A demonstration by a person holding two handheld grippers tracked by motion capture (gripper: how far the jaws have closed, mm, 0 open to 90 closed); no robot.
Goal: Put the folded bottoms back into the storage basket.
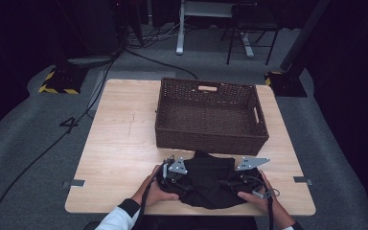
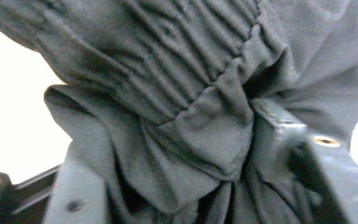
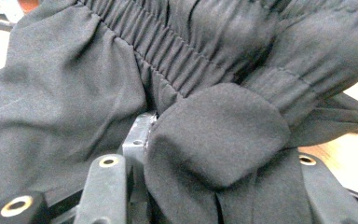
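1. Here, the left gripper sits at the near edge of the table, its jaws clamped on a bunched fold of the black garment.
2. In the left gripper view, the gathered waistband runs just above that pinched fold.
3. The garment lies crumpled between both grippers, just near of the brown wicker basket.
4. The right gripper holds the garment's right side, its jaws closed on a rounded fold of cloth.
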